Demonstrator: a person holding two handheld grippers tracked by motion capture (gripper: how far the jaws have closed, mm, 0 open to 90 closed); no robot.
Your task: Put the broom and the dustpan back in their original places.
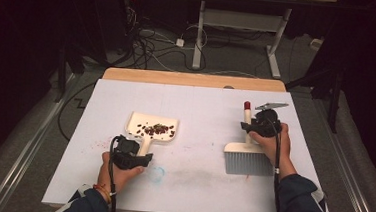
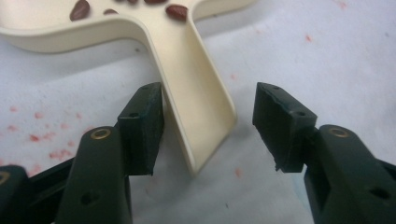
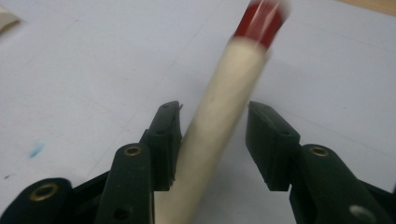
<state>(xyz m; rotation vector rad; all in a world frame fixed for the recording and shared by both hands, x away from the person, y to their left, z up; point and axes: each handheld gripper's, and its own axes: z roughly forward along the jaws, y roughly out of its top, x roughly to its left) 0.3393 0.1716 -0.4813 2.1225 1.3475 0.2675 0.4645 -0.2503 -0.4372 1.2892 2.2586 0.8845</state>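
The left tool (image 2: 208,126) stands open around the dustpan (image 1: 152,127) handle on the desk (image 1: 201,107); the right tool (image 3: 212,140) stands open around the brush (image 1: 243,152) handle.

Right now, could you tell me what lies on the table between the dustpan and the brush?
In the high view, nothing stands between the dustpan and the brush: just bare white table with faint smudges.
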